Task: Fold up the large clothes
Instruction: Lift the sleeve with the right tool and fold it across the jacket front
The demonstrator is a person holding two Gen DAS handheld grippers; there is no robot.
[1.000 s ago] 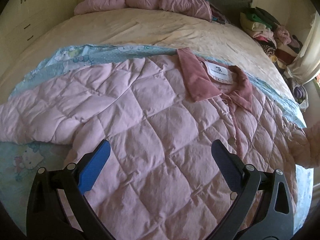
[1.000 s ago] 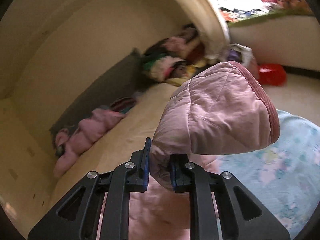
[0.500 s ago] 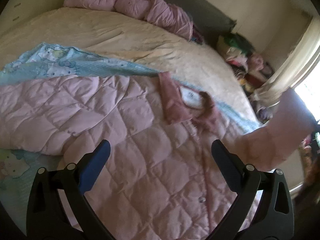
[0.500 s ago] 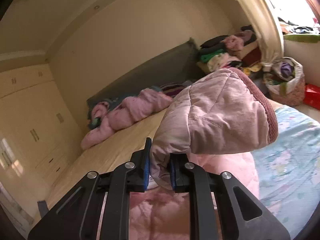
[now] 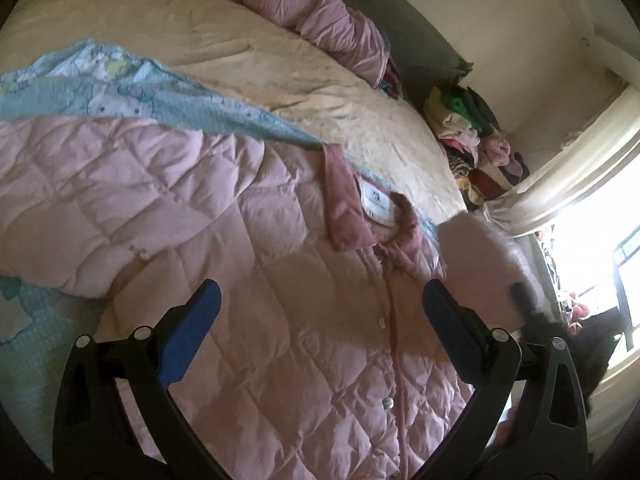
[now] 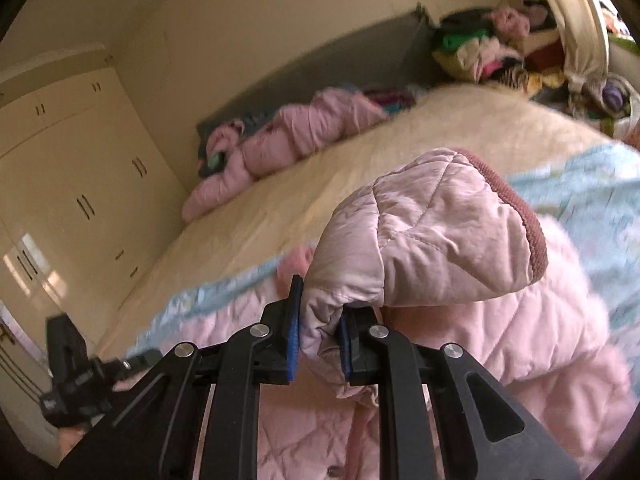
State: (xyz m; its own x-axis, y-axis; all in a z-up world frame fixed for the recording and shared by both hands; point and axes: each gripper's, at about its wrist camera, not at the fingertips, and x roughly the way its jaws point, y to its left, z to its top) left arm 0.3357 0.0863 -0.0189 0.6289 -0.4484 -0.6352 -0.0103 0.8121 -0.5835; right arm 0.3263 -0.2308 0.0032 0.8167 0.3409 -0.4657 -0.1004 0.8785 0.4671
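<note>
Right-wrist view smeared by motion blur across bed [image 6: 320,184] and wardrobe doors [image 6: 72,184]; door handles legible, finer detail not. Lower hem of pink quilted jacket [image 5: 248,264] cut off by frame bottom in left-wrist view; far sleeve running out at 9 o'clock, end cut off. Window [image 5: 596,264] at 3 o'clock blown out white, nothing readable there. Right claw [image 6: 318,340] closed tight on bunched fabric of jacket sleeve [image 6: 424,240], ribbed cuff puffed up past pads toward 2 o'clock; same sleeve a blurred pink lump at 3 o'clock in left-wrist view. Left claw [image 5: 320,312] wide open, nothing between blue pads, over jacket front; also glimpsed dark and blurred at 8 o'clock in right-wrist view, hand behind it barely visible. One jacket, spread front-up on blue patterned sheet [image 5: 120,84] atop bed, darker pink collar [image 5: 352,208] with one white label [image 5: 376,202] toward 1 o'clock. Two snap buttons visible on placket, others lost in folds. One second pink garment [image 5: 312,12] crumpled at 12 o'clock by grey headboard [image 5: 416,52]. One heap of mixed clothes [image 5: 472,132] at 2 o'clock beside bed, item count impossible. One cream curtain [image 5: 560,184] by window.
</note>
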